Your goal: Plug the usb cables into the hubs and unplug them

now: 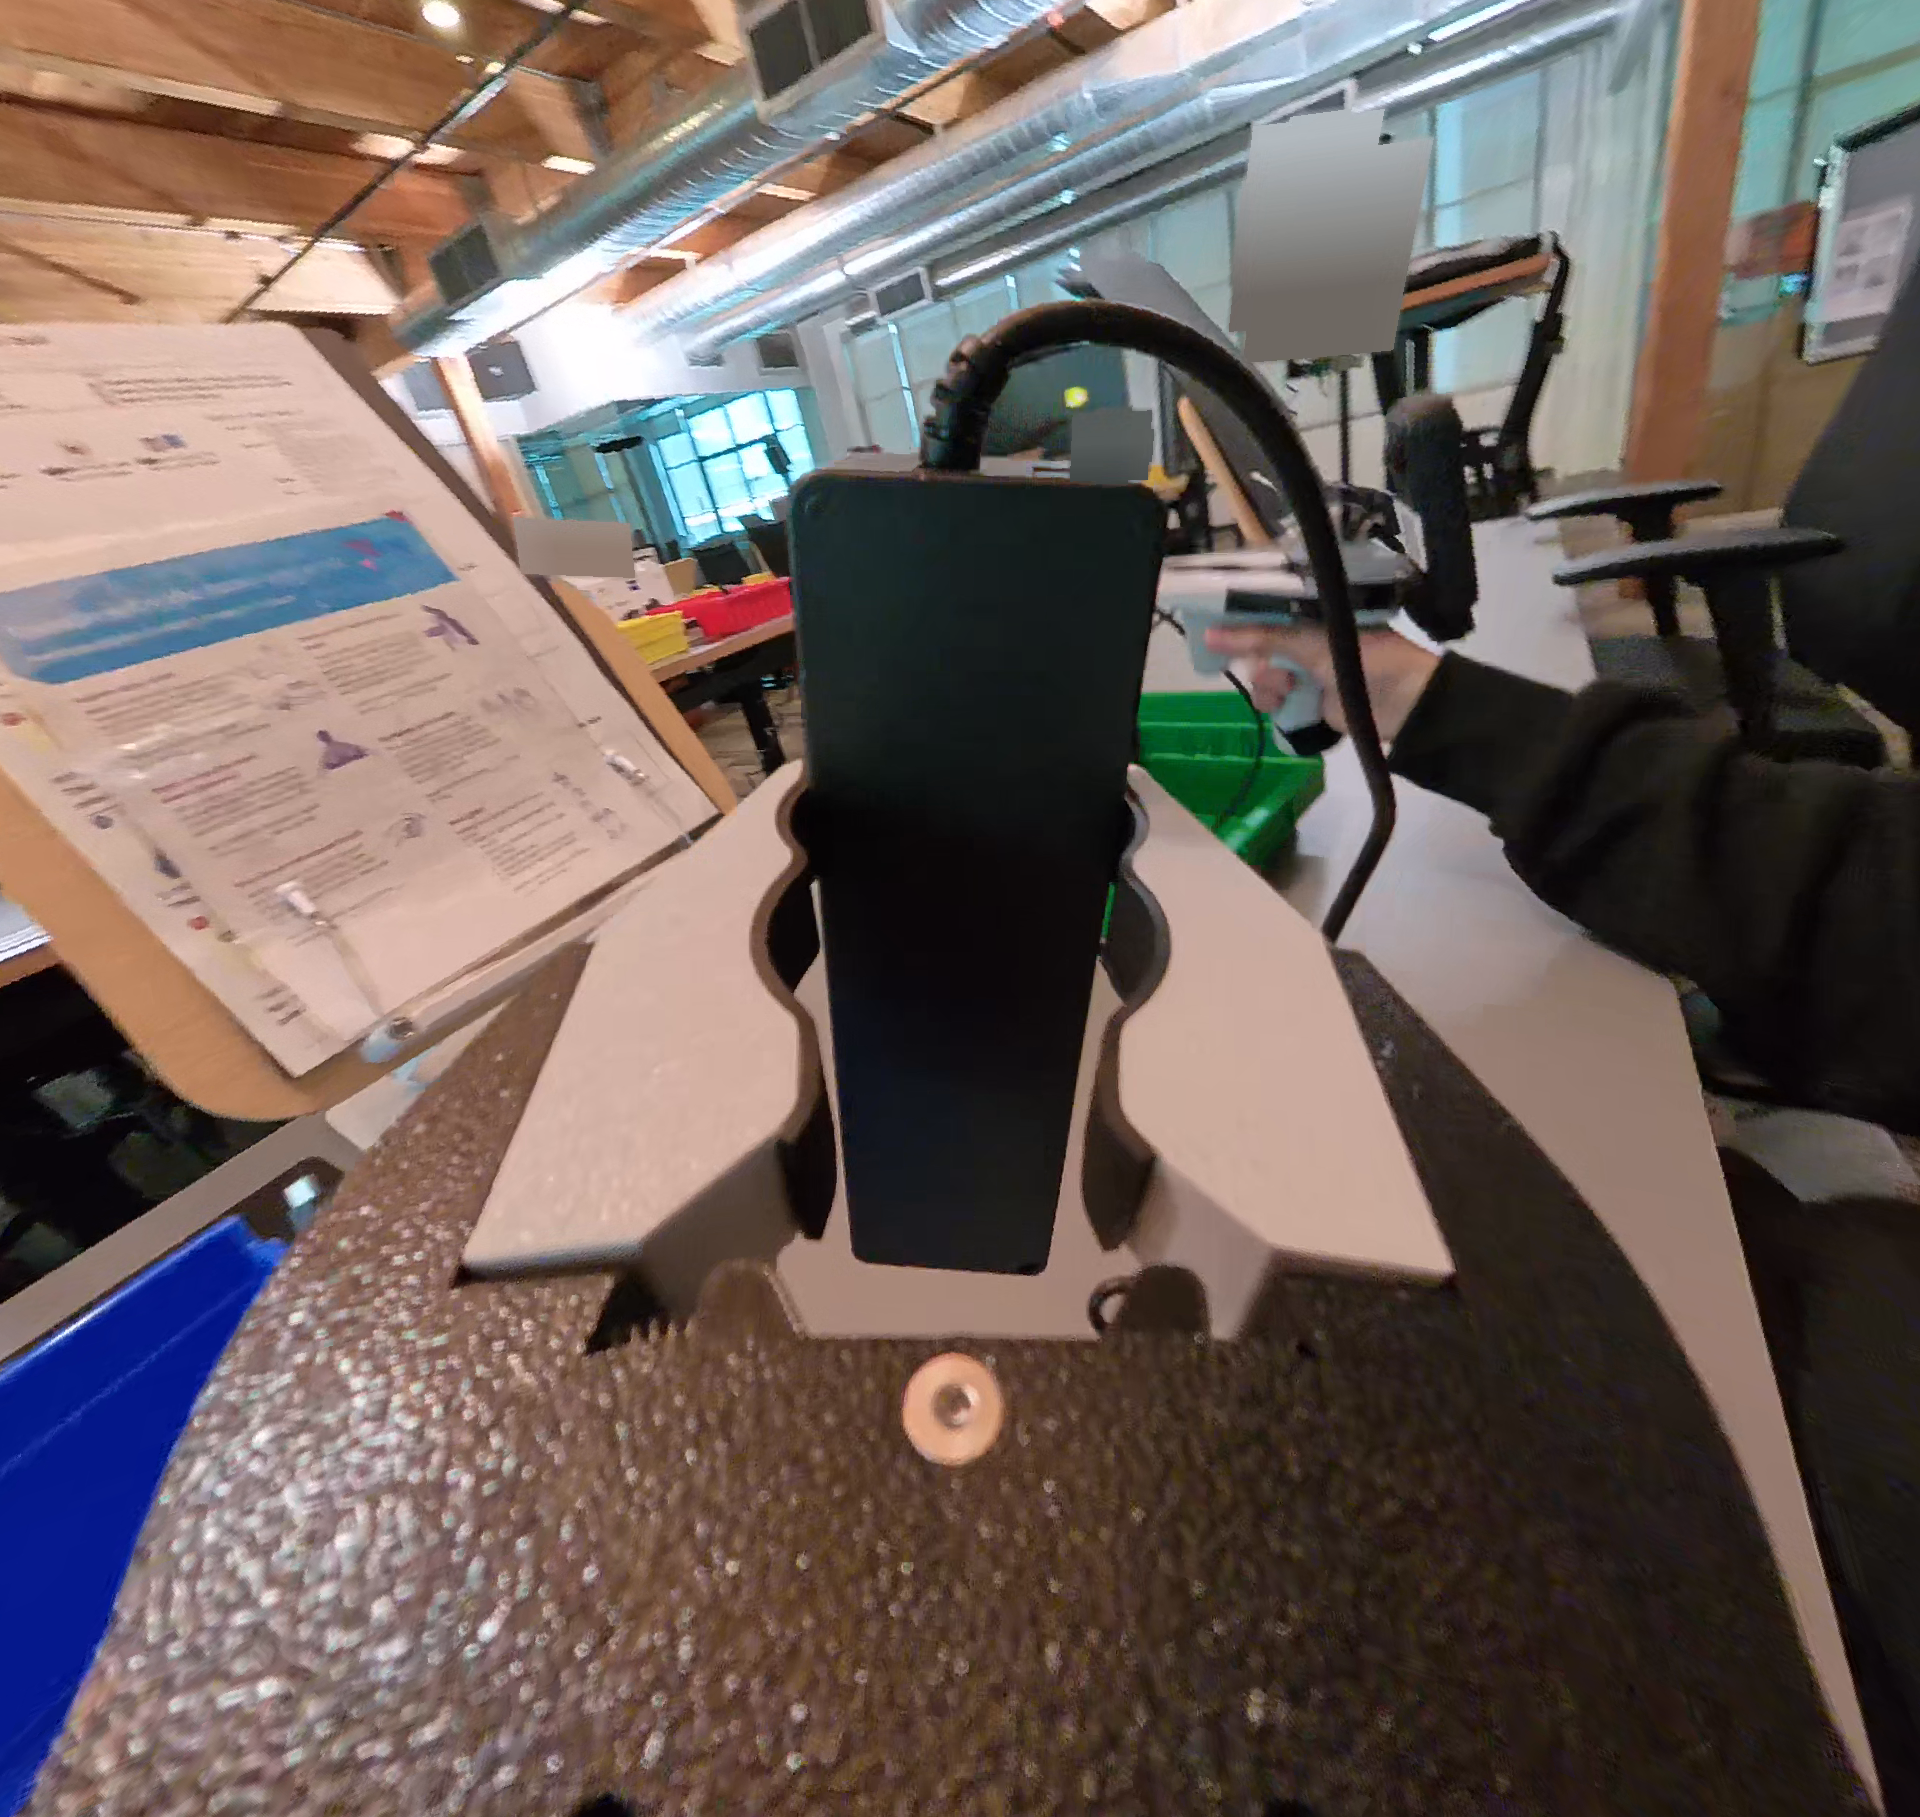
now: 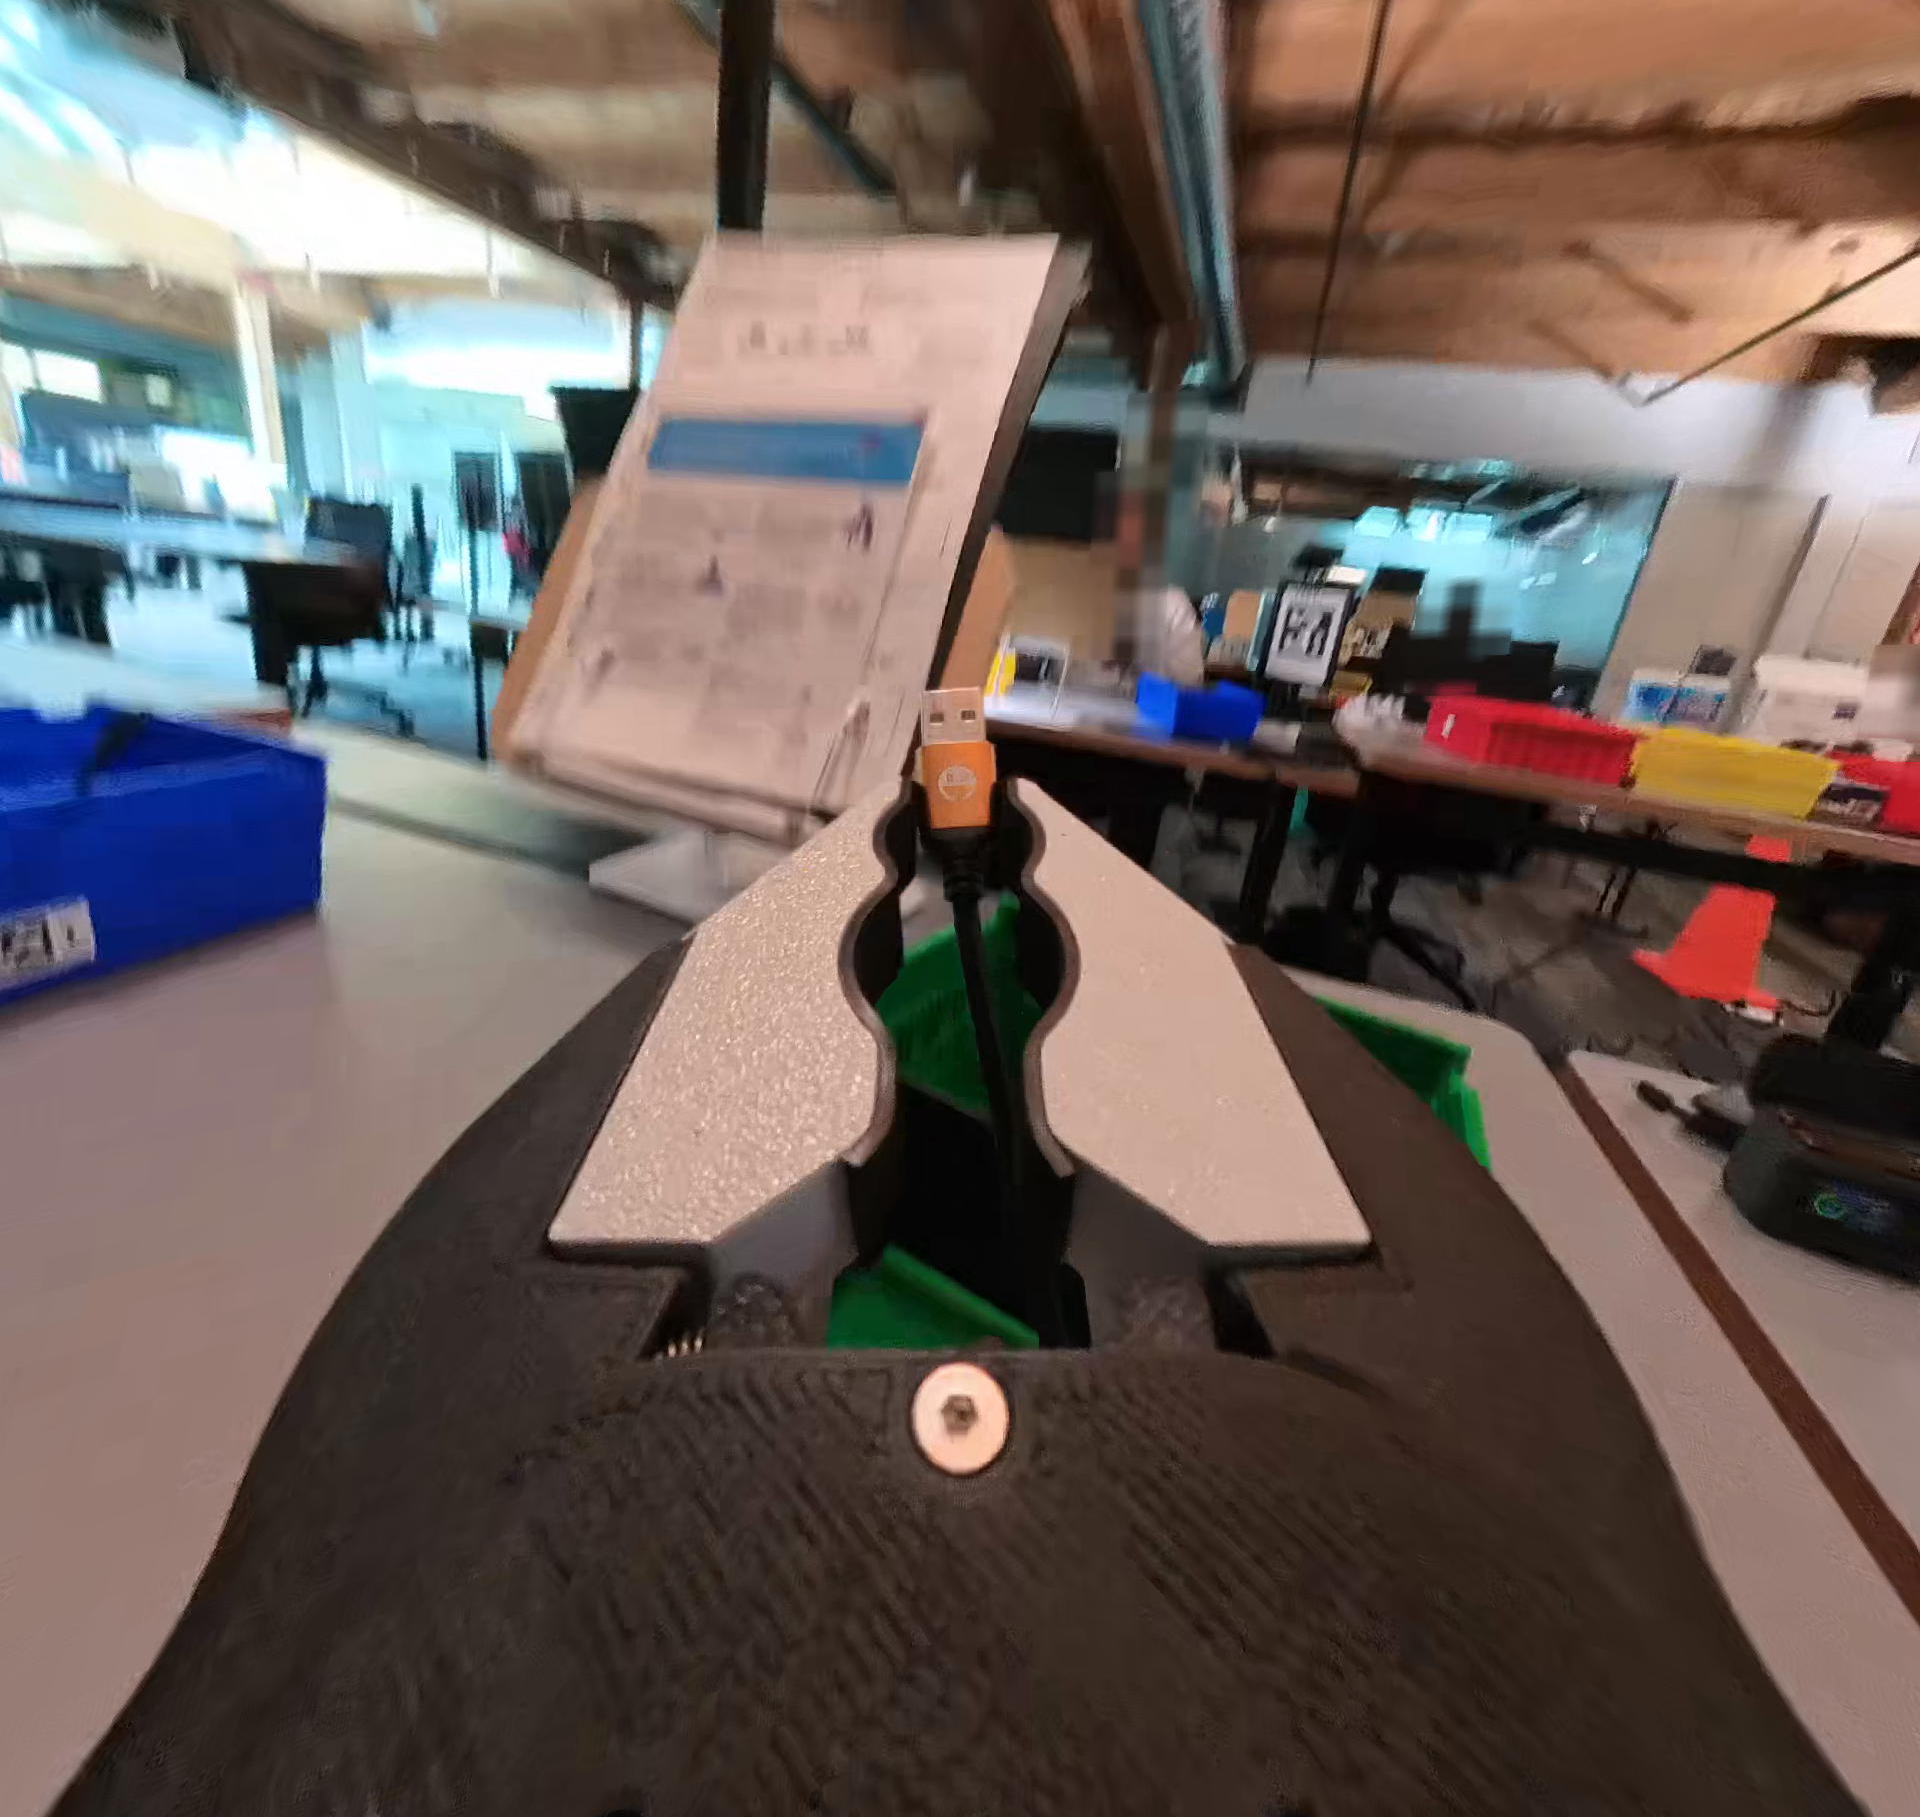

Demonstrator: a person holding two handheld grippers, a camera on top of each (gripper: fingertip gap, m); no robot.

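The hub (image 1: 971, 863) is a flat black slab with rounded corners, standing on end and clamped between the left tongs (image 1: 966, 811). Its own thick black cord (image 1: 1340, 624) leaves the top end, arches over and drops to the counter (image 1: 1455, 936). The usb cable (image 2: 982, 998) is black with an orange plug (image 2: 956, 780) and a bare metal tip pointing up, pinched at the tip of the right tongs (image 2: 961, 811), unplugged.

Grey table (image 2: 208, 1092) with blue bin (image 2: 156, 811), green bin (image 2: 1403, 1061).
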